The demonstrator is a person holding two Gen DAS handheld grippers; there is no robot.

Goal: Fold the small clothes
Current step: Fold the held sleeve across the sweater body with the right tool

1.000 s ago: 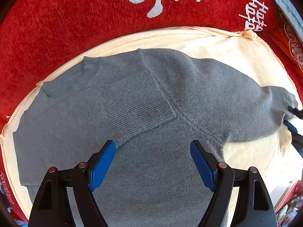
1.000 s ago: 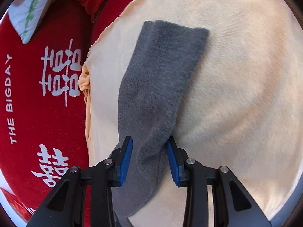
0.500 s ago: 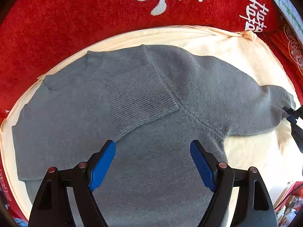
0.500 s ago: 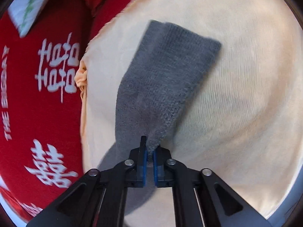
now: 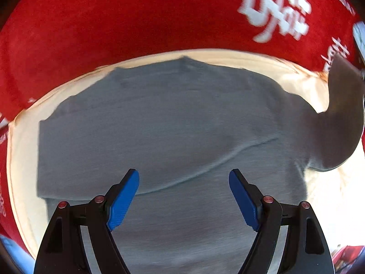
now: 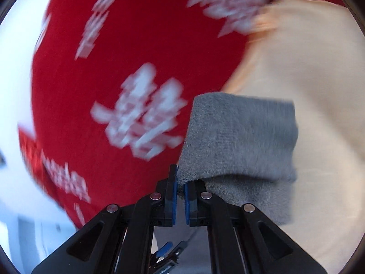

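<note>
A grey sweater point(image 5: 173, 123) is spread flat on a cream cloth point(image 5: 303, 86), which is laid over a red blanket point(image 5: 114, 22) printed with white characters. The body of the sweater fills the middle of the left wrist view, with a long crease running across it just above the blue pads. The left gripper point(image 5: 184, 196) is held above the sweater's body, pointing steeply down, with its jaws set wide apart and nothing between them; whether the pads touch the knit cannot be told. At the right edge of that view one sleeve point(image 5: 340, 114) is seen lifted off the cloth and standing up against the red blanket. In the right wrist view the right gripper point(image 6: 180, 190) is closed, with the edge of the sleeve's cuff point(image 6: 239, 141) pinched between its blue pads; the cuff is draped forward and to the right of the jaws, over the cream cloth. The background there is heavily blurred.
</note>
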